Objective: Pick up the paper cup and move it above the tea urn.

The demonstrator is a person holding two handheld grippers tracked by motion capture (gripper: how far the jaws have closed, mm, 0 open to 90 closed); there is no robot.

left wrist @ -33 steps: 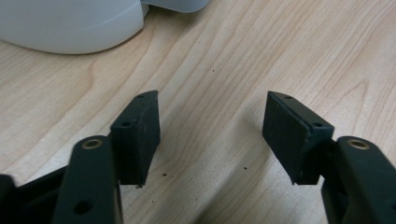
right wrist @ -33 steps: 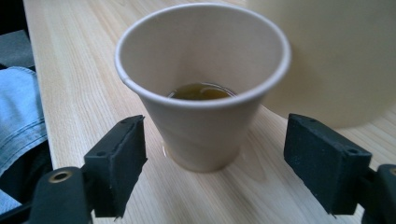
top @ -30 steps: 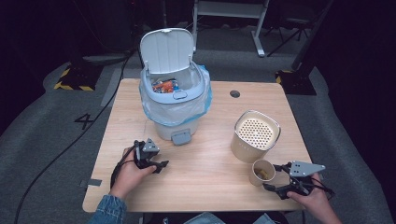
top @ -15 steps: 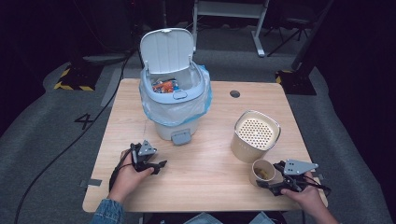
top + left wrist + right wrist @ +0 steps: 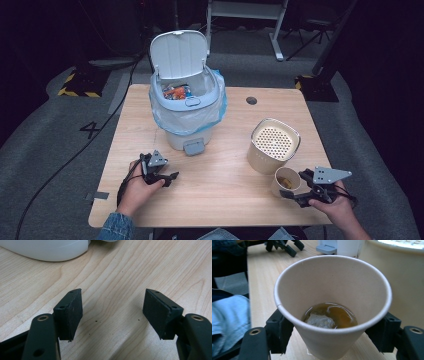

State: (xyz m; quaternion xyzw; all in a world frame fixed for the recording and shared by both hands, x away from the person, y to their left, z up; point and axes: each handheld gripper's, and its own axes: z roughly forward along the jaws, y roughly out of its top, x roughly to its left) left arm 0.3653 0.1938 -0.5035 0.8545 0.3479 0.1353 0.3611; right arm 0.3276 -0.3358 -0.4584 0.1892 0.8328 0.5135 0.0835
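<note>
The right gripper point(image 5: 332, 340) has just been closing its jaws, and they now hug a paper cup point(image 5: 332, 307) that stands straight up. The left gripper point(image 5: 113, 312) is wide apart over bare table point(image 5: 120, 272). From the cup, the bin point(image 5: 186, 107) is at ten o'clock. Up close, tea and maybe a tea bag sit inside.
</note>
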